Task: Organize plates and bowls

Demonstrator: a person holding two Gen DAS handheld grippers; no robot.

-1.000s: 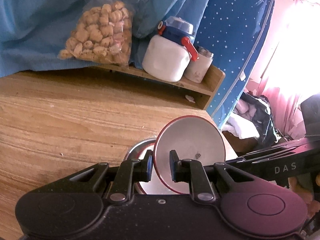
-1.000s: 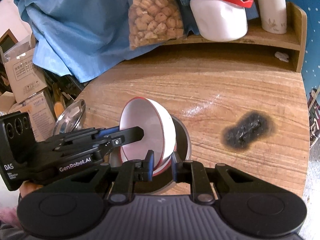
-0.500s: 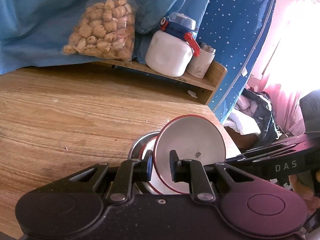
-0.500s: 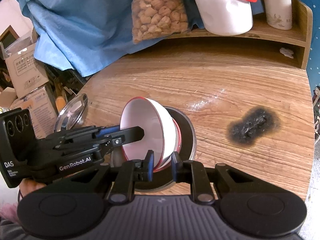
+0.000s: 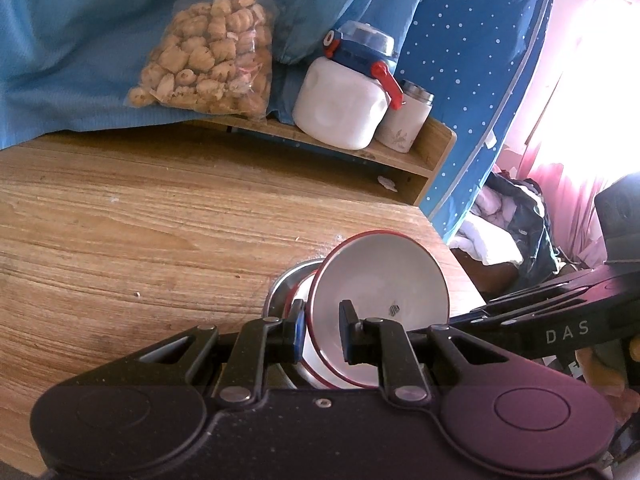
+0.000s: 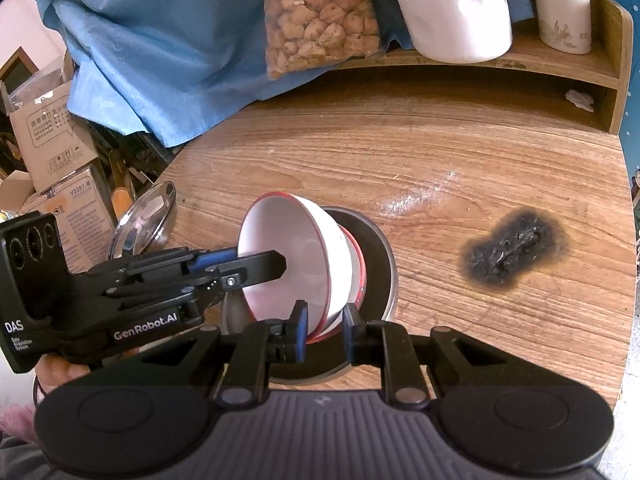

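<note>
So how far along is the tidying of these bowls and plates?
Partway. One red-rimmed bowl already sits in the metal plate. Both the left gripper and right gripper are clamped on a tilted second bowl. A steel lid waits at the table edge.

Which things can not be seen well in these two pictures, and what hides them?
- Lower bowl: in both views the tilted top bowl covers its inside.
- Metal plate: its near part is behind the right tongs.
- Left tongs grip: the tongs' body hides the bowl's lower rim in the left wrist view.
- Metal lid: partly behind the left tongs in the right wrist view.
</note>
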